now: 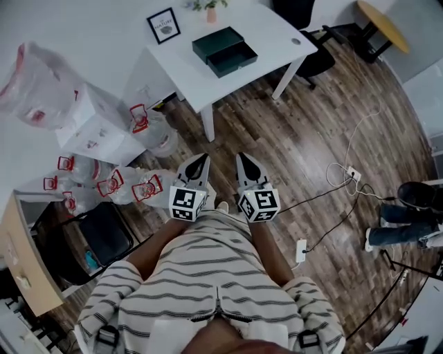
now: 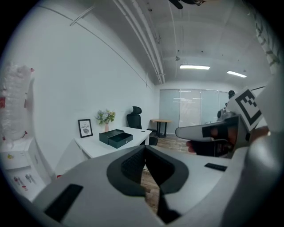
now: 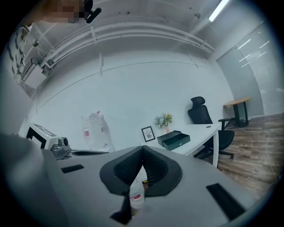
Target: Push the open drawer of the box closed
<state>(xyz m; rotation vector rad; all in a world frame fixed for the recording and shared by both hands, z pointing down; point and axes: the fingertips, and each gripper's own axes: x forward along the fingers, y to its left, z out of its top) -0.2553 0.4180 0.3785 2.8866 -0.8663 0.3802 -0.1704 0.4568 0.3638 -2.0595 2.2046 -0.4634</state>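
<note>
Two grippers were held close to the person's striped shirt, both aimed at 12 o'clock. The left gripper [image 1: 201, 160] was clenched, pads meeting with nothing between them. The right gripper [image 1: 244, 160] had its tips together too, gripping nothing. A plastic bottle [image 3: 136, 195] showed through the slit under the tips, apparently lying beyond them. The dark green box [image 1: 225, 50] sat well apart from both, at 12 o'clock on the white table [image 1: 270, 24], its drawer [image 1: 233, 59] still pulled out toward the person. The likely trouble was the box sliding across the smooth tabletop instead of the drawer going in, since it looked light and nothing braced it from behind. A push off the drawer's centre could probably skew and jam it. The approach might also be awkward, with red-handled bags [image 1: 147, 187] crowding the floor at 9 to 10 o'clock and a cable [image 1: 332, 197] trailing at 3 o'clock. The floor [image 1: 291, 138] was dark wood planking. A framed picture [image 1: 164, 25] and a small plant [image 1: 210, 8] stood on the table at 11 o'clock, a black office chair [image 1: 315, 59] at 1 o'clock, a round wooden table [image 1: 383, 26] at 2 o'clock, and another person's legs [image 1: 405, 225] at 3 o'clock.
</note>
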